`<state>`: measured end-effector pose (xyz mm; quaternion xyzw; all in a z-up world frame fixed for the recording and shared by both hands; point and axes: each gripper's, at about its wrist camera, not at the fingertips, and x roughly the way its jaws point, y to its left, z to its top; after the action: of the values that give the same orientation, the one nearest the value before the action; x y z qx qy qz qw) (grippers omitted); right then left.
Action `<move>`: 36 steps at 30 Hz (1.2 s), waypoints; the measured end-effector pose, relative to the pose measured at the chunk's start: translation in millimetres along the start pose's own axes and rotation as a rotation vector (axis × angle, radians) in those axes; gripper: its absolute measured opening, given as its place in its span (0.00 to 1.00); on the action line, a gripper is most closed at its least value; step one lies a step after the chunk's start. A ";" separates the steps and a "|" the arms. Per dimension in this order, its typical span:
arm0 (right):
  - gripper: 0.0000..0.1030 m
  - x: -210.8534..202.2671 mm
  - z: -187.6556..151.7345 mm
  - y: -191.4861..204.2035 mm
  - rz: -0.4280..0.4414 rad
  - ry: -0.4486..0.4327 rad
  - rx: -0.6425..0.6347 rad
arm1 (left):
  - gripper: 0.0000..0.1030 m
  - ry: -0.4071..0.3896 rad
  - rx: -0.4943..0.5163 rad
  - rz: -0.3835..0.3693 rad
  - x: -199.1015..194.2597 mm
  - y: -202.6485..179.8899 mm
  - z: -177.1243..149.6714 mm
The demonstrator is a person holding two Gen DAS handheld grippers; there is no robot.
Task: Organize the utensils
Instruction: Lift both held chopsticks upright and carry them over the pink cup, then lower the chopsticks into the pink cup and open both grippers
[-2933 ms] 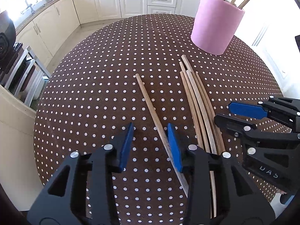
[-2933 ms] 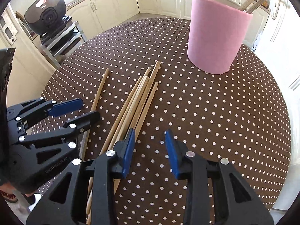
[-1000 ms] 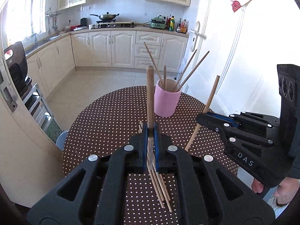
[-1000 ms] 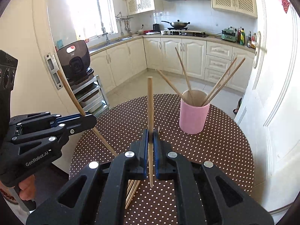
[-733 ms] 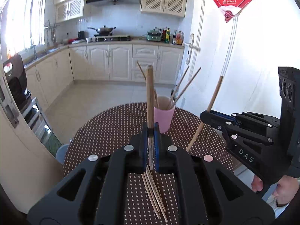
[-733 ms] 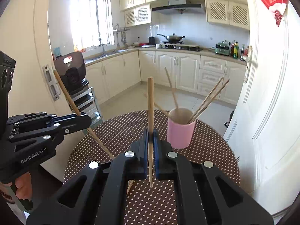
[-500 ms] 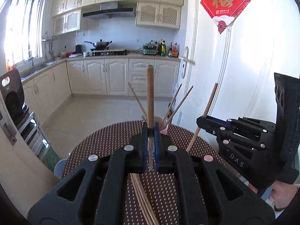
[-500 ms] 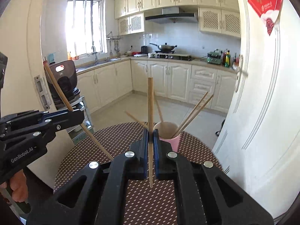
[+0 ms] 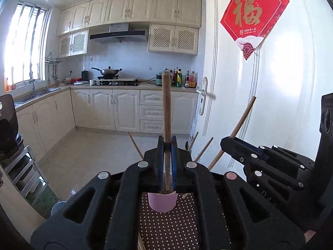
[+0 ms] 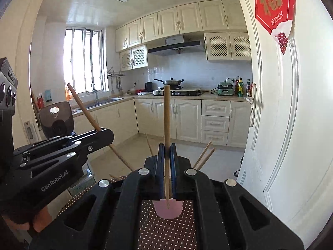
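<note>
My left gripper (image 9: 167,143) is shut on a wooden chopstick (image 9: 166,106) that stands upright between its blue pads. My right gripper (image 10: 166,149) is shut on a second chopstick (image 10: 167,114), also upright. The pink cup (image 9: 162,202) stands on the dotted brown table below both grippers, mostly hidden behind the jaws; it shows as a pink patch (image 10: 168,209) in the right wrist view. Several chopsticks (image 9: 203,152) lean out of the cup. Each view catches the other gripper: the right gripper (image 9: 231,142) at the right edge, the left gripper (image 10: 104,134) at the left edge, each with its stick.
The brown dotted tablecloth (image 9: 166,229) fills the bottom between the jaws, with chopstick ends (image 9: 140,243) lying on it. A white door (image 9: 239,104) stands close on the right. Kitchen cabinets (image 9: 124,110) and tiled floor lie beyond. A dark appliance (image 10: 56,118) sits on a rack at left.
Both grippers have risen and tilted up with their chopsticks still clamped. The table and pink cup have dropped low in both views, now mostly behind the jaws.
</note>
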<state>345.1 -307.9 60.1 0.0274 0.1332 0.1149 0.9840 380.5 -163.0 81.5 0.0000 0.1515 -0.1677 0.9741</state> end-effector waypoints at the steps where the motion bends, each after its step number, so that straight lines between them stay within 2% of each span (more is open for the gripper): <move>1: 0.04 3.5 -0.2 -2.0 0.003 -0.009 0.008 | 0.06 -0.004 -0.003 -0.001 3.7 0.2 -0.4; 9: 0.04 24.9 -6.7 -5.2 -0.002 -0.020 0.030 | 0.06 0.044 0.008 0.005 40.9 -0.8 -22.0; 15: 0.04 35.8 -13.9 -3.5 0.003 -0.002 0.048 | 0.06 0.085 0.014 0.019 54.9 3.1 -34.6; 23: 0.04 44.9 -16.1 -1.2 0.003 0.021 0.041 | 0.06 0.132 0.020 0.020 65.4 6.5 -41.8; 36: 0.04 59.8 -21.4 -5.2 0.024 0.065 0.045 | 0.08 0.137 0.070 0.065 67.1 5.0 -43.5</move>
<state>396.6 -298.5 23.8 0.0476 0.1673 0.1244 0.9769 429.5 -178.0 20.0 0.0507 0.2115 -0.1408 0.9658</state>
